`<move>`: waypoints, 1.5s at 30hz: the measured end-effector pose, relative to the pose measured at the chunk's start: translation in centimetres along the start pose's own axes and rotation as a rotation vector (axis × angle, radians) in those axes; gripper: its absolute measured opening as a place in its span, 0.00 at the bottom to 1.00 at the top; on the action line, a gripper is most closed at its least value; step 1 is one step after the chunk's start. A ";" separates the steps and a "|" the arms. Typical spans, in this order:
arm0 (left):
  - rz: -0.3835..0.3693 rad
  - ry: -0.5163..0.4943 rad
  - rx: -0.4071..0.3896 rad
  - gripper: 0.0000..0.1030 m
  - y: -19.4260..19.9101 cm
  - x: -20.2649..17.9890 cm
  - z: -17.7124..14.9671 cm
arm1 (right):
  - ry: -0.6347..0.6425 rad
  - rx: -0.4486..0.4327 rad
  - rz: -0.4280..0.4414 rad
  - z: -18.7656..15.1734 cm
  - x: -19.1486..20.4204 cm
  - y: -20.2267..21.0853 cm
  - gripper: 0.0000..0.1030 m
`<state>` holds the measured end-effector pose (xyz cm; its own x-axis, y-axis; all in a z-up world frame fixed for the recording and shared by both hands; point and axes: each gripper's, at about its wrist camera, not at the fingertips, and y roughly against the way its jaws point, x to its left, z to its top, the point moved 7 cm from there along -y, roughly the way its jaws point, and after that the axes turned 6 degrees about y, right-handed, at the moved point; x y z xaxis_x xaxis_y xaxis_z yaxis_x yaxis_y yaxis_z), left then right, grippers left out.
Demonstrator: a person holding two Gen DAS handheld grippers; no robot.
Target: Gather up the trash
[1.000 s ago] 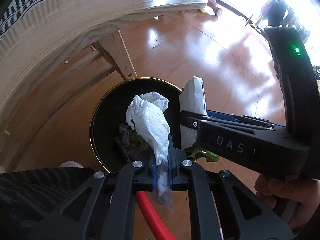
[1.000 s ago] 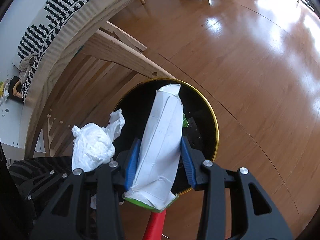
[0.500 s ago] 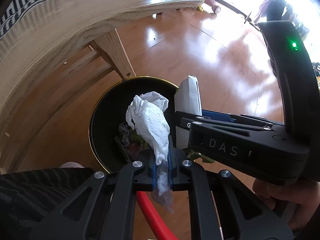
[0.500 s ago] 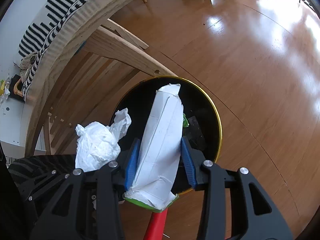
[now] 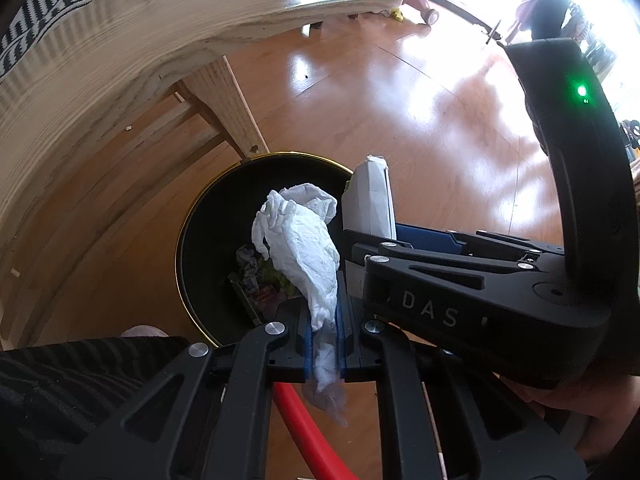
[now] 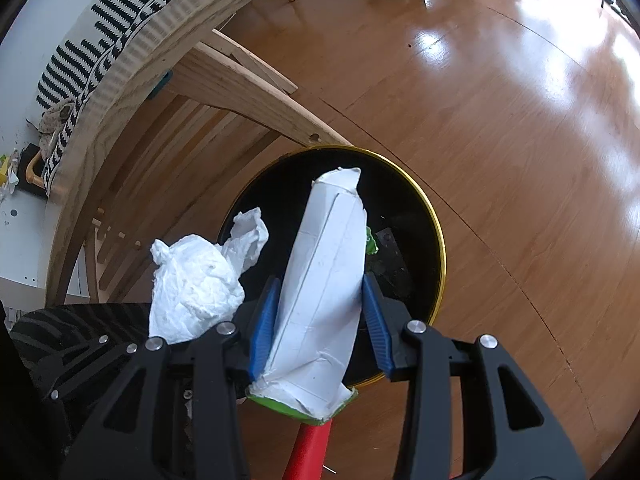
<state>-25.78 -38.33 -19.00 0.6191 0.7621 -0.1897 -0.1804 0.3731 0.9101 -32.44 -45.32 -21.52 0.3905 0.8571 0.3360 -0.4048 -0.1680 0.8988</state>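
- Left gripper [image 5: 322, 334] is clamped tight on a crumpled white tissue [image 5: 302, 248], whose bulk stands up past the fingertips.
- Right gripper [image 6: 320, 320] grips a flattened white carton [image 6: 324, 280] between its blue pads [image 6: 264, 320]; the carton's long axis runs along the fingers, pointing forward and down.
- Both grippers hang side by side, tilted steeply down over a black bin with a gold rim [image 6: 440, 248] on the wooden floor [image 6: 520, 140], beside a table leg [image 6: 248, 92].
- Bin mouth lies straight below and ahead of both pieces; other rubbish [image 5: 256, 276] already lies inside.
- Tissue sits nearer the bin's table side, carton more central, so neither hand seems to need to travel: letting go looks like the step in hand.
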 end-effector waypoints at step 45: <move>0.477 0.526 -0.545 0.94 24.4 37.4 7.2 | 0.436 -0.406 -0.093 18.5 31.3 4.0 0.94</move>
<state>-1.56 -4.56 -1.21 -0.0214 0.9945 -0.1025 -0.7501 0.0518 0.6593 -6.58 -28.20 -2.20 0.0989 0.9944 0.0377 -0.7019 0.0429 0.7110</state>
